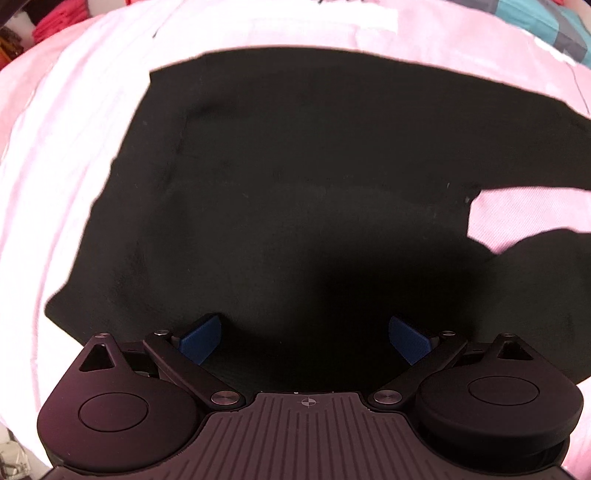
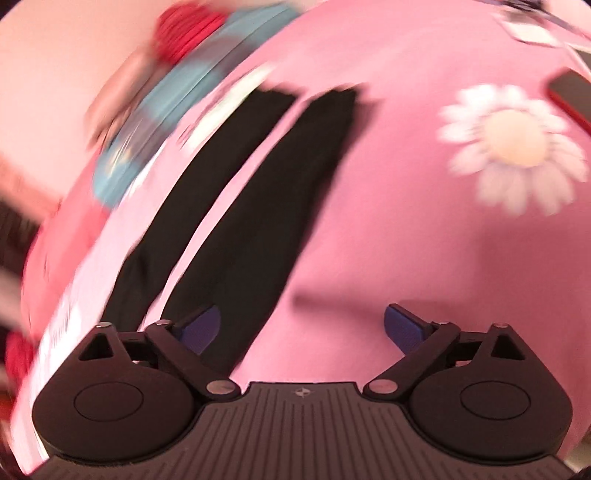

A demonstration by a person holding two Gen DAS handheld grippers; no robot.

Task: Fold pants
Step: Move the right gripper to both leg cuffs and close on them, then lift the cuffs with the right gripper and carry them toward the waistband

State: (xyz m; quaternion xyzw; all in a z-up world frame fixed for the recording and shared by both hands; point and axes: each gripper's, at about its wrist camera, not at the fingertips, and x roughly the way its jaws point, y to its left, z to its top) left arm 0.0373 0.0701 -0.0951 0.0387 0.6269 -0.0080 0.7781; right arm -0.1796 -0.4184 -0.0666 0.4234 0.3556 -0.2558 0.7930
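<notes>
Left gripper (image 1: 306, 338): blue pads wide apart, clamped on nothing, poised over the near part of the black pants (image 1: 295, 192). Pants spread flat on a pink bedsheet (image 1: 55, 166), filling most of the left wrist view; upper, broad part of the garment here, left edge stepped and angled, far edge roughly straight. Notch of pink sheet showing at the right where the two legs split. Open sheet to the left and beyond the far edge. Folded red fabric (image 1: 61, 22) at far left, a blue-and-grey patterned cloth (image 1: 543, 22) at far right, both past the sheet's edge.

Right gripper (image 2: 302, 328): pads likewise spread wide, nothing between them, over bare pink sheet just right of the nearer trouser leg. View heavily blurred. Only here: both legs laid out long and side by side, a thin strip of sheet between them, running far and left. Large white daisy print (image 2: 511, 147) on the sheet to the right, broad open sheet around it. Red-edged flat object (image 2: 570, 98) at far right, not identifiable. Blue and red bundles (image 2: 177, 74) at far left, blurred.
</notes>
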